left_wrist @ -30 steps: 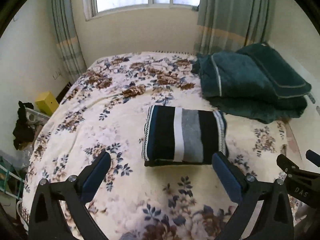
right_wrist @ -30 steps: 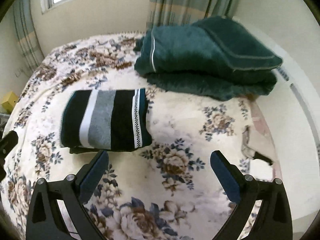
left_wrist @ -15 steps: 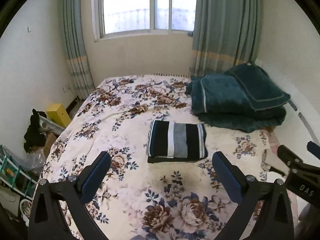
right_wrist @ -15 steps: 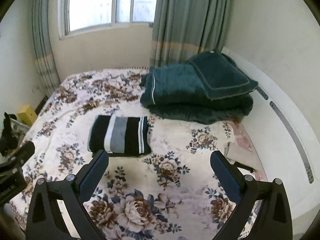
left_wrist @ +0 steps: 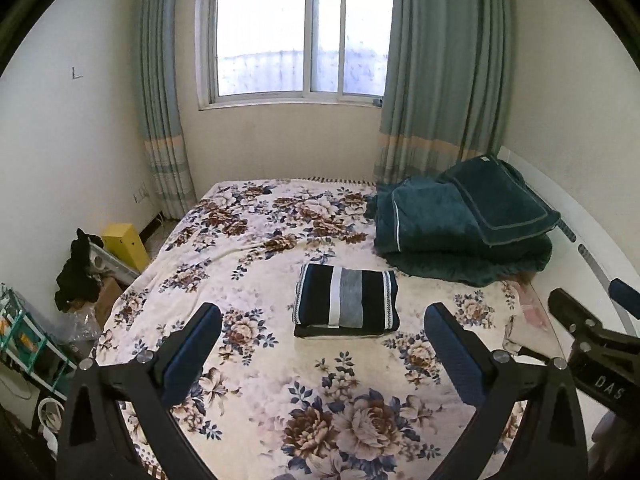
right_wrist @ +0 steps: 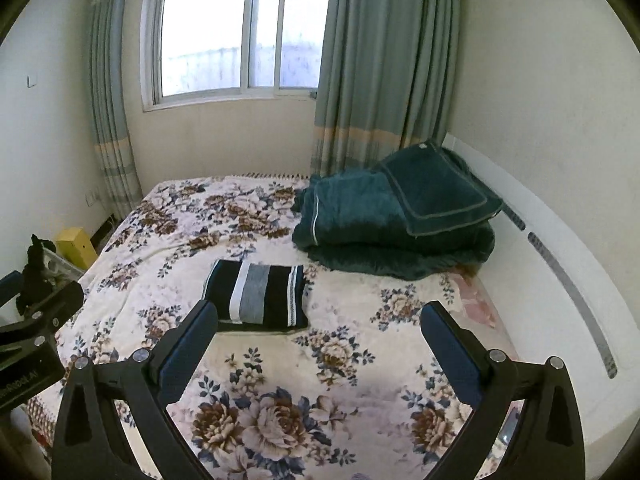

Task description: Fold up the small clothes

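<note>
We note the left gripper [left_wrist: 322,344] nearest the lens, its blue-padded fingers [left_wrist: 192,350] spread wide with nothing between them, held above the near end of the bed [left_wrist: 248,360]. The right gripper [right_wrist: 320,340] is likewise spread and holds nothing; in the left wrist view it shows at the right edge, beside the left one.

Under both we see a cream blanket [right_wrist: 360,380] printed with brown and blue flowers, covering the bed from the near edge to the far wall. It lies mostly flat, with a few soft creases toward the left side.

The garment [left_wrist: 347,300], striped black, white and grey, lies folded into a neat rectangle near the middle of the bed, apart from both grippers. In the right wrist view its near left corner sits behind the left fingertip.

Beyond it, at the far right of the bed, we see a dark green quilt [left_wrist: 460,232], folded in a thick stack against a white headboard [right_wrist: 560,280] that runs along the right wall.

Left of the bed on the floor: a green rack [left_wrist: 24,340], dark cloth [left_wrist: 76,276] heaped on clutter, and a yellow box [left_wrist: 124,244] by the wall.

Farthest off, a bright window [left_wrist: 300,36] sits in the end wall, with grey-green curtains [left_wrist: 444,72] drawn to each side.
</note>
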Motion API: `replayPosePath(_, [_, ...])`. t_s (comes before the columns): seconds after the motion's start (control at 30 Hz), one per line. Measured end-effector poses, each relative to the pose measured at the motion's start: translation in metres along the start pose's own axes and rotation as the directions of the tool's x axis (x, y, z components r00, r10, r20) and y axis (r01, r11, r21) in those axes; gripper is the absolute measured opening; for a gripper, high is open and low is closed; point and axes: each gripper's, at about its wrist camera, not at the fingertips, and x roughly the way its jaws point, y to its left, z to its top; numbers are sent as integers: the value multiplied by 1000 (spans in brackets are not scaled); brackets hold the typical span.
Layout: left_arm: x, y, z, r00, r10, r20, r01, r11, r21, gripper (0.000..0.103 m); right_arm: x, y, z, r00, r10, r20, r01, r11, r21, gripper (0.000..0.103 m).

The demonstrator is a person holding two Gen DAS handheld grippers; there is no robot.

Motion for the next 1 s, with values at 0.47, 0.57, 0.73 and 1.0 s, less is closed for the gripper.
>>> replayPosePath(0.47, [-21, -1, -2, 1000, 6, 26, -5, 1000, -11, 103, -34, -13, 11, 999, 11, 47, -11, 1000, -5, 103])
replayPosePath(0.57, [-26, -2, -3, 999, 16, 39, -16, 1000, -10, 103, -37, -13, 11, 999, 10, 51, -10, 1000, -6, 103])
replayPosePath(0.73, [-35, -1, -4, 999, 23, 48, -22, 1000, -9, 103, -38, -5, 17, 999, 25, 47, -24, 1000, -18, 103])
replayPosePath(1.0, [-40, -1, -2, 998, 34, 56, -33, 999, -4, 103, -44, -2, 23, 998, 42, 48, -42, 999, -18, 103])
